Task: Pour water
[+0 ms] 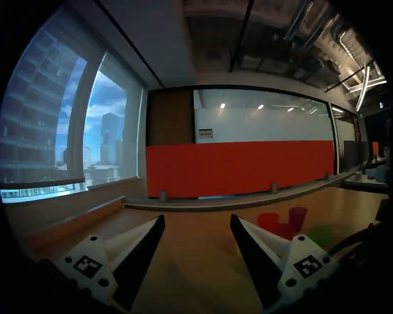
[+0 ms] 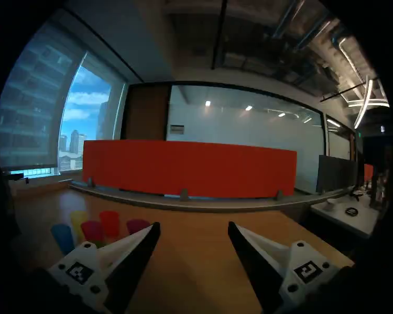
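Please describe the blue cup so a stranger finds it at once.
Start from the long orange divider behind the wooden table. Before its left end, in the right gripper view, coloured cups stand clustered. The blue cup is leftmost and the only blue one.

Left gripper (image 1: pixel 197 217), right gripper (image 2: pixel 194 225), white fingers (image 1: pixel 99 246), black inner pads (image 1: pixel 141 261), square coded markers (image 1: pixel 87 266)
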Motion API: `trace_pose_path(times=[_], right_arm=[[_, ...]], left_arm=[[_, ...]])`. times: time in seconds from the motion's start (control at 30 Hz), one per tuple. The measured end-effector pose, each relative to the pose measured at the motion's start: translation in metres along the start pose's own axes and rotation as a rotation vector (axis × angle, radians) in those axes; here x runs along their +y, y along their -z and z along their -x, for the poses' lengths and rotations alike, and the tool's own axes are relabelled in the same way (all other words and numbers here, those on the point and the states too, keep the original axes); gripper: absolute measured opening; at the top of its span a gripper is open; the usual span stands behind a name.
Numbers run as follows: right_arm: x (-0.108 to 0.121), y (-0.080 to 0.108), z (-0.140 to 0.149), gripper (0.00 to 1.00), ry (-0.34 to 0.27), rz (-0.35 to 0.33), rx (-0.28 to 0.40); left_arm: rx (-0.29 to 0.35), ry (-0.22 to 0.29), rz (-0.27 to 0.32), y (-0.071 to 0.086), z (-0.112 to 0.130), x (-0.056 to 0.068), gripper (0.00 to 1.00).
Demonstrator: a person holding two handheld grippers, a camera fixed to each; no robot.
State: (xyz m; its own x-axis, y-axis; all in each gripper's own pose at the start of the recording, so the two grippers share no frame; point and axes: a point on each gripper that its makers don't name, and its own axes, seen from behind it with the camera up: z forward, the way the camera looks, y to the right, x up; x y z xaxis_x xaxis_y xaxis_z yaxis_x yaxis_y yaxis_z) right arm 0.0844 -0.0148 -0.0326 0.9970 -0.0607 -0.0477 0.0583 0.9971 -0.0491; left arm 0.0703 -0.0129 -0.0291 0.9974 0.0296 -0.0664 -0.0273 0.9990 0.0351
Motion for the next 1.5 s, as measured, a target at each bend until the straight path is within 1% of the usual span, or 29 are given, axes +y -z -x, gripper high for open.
trace_pose_path(times=[0.1,0.2,0.4,0.6,0.9,1.2,1.5], right_arm=[[-0.002,-0.001,0.003,1.00,0.009,-0.005,-0.010],[-0.003,-0.002,0.006,1.00,0.012,-0.005,-0.025],[-0.001,-0.004,0.005,1.00,0.009,0.011,-0.033],[0.002,-0.003,0.003,1.00,0.002,0.027,-0.035],[0.010,-0.001,0.005,1.00,0.000,0.052,-0.043],[0.010,-0.003,0.003,1.00,0.000,0.055,-0.043],[0.010,-0.003,0.001,1.00,-0.009,0.054,-0.041]], left_arm=[[0.003,-0.002,-0.021,-0.001,0.004,-0.004,0.93],[0.005,0.000,-0.028,-0.003,0.008,-0.005,0.93],[-0.004,0.004,-0.036,-0.007,0.023,-0.006,0.92],[-0.018,0.013,-0.029,-0.014,0.040,-0.001,0.93],[-0.023,0.017,-0.017,-0.020,0.054,0.006,0.93],[-0.017,0.028,-0.004,-0.022,0.057,0.009,0.92],[-0.025,0.035,0.008,-0.021,0.062,0.012,0.92]])
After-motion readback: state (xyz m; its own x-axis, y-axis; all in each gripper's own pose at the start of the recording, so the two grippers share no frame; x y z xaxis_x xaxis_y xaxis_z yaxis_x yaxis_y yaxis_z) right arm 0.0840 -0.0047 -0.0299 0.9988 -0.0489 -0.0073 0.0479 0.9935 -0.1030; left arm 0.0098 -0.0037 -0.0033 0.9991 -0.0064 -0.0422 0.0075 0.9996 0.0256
